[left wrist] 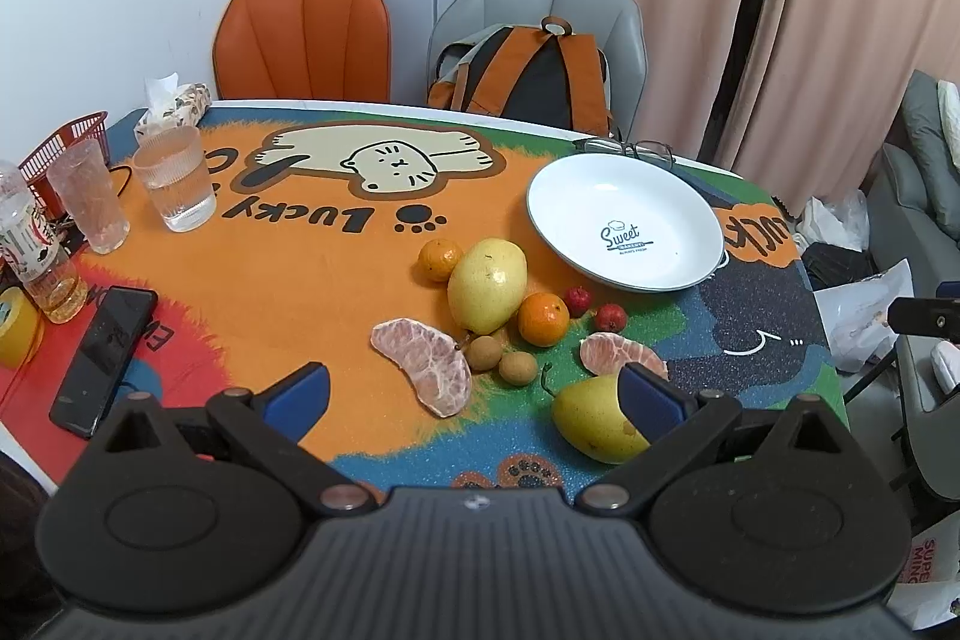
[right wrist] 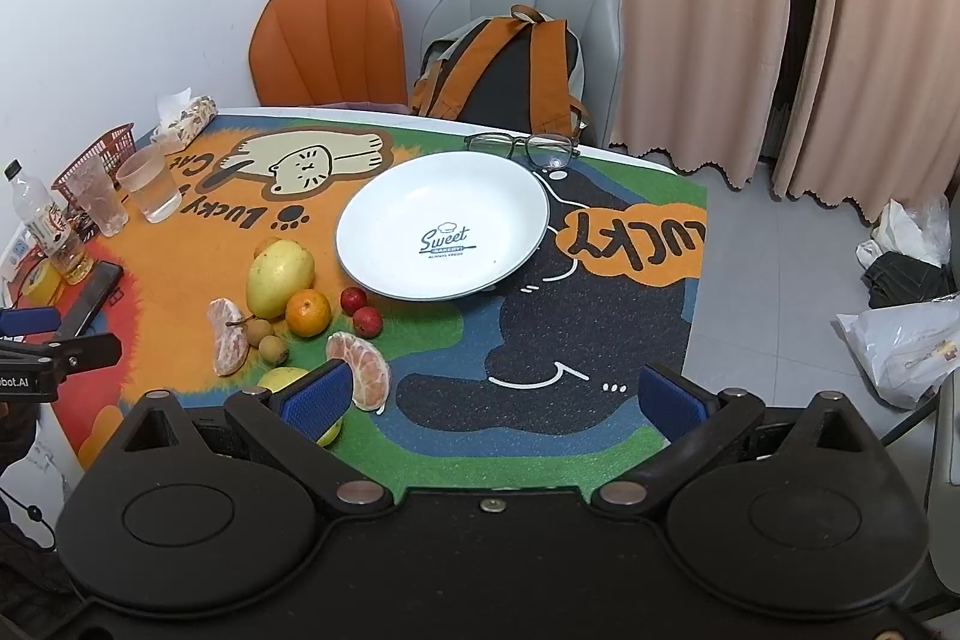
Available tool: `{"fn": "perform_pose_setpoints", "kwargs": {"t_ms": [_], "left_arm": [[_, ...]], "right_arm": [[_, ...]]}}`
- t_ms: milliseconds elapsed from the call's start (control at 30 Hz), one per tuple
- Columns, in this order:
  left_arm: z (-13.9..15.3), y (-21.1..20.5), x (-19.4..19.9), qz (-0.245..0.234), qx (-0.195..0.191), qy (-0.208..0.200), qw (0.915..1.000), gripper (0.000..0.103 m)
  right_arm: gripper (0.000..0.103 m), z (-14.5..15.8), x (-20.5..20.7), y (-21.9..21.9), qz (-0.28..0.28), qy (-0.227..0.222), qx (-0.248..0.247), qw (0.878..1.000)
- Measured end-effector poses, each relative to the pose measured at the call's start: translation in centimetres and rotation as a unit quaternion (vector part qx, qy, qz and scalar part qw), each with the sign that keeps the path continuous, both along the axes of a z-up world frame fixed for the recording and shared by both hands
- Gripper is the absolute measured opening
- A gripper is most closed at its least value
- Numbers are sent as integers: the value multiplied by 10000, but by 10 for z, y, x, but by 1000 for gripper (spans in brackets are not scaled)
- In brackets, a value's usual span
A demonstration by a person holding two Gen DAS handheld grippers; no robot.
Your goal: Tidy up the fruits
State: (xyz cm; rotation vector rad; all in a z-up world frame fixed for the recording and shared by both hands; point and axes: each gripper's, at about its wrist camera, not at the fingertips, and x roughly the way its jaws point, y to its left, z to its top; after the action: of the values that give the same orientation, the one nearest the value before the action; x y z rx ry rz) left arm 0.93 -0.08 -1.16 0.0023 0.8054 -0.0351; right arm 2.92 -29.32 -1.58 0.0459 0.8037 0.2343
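Nearest us, the left gripper (left wrist: 474, 391) hovers with its blue-padded jaws spread wide and nothing between them; the right gripper (right wrist: 492, 394) is just as wide and just as empty, hanging over the dark part of the table mat (right wrist: 570, 340).

Just beyond the left gripper's pads lie a yellow pear (left wrist: 591, 421) with its stem up, half hidden behind one pad, and two peeled citrus pieces: the larger segment (left wrist: 423, 361) to the left, pale pink with white pith, and the smaller segment (left wrist: 618, 352) to the right.

Between them sit two small brown longans (left wrist: 501, 361). Farther on come an orange (left wrist: 543, 319), two small red fruits (left wrist: 594, 307), a big yellow pear-shaped fruit (left wrist: 487, 285) (its skin lightly speckled) and, touching its far left side, a second orange (left wrist: 440, 259).

Beyond the fruit, to the right, rests the empty white plate (left wrist: 558, 196), printed "Sweet". A pair of glasses (left wrist: 627, 149) lies at its far rim.
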Motion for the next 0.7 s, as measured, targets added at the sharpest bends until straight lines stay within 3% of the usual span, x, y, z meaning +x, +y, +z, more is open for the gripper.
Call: {"fn": "perform_pose_setpoints", "kwargs": {"t_ms": [700], "left_arm": [[-13, 0, 11, -243, -38, 112, 9996, 100]], "right_arm": [[102, -11, 6, 13, 304, 107, 38, 9995]]}}
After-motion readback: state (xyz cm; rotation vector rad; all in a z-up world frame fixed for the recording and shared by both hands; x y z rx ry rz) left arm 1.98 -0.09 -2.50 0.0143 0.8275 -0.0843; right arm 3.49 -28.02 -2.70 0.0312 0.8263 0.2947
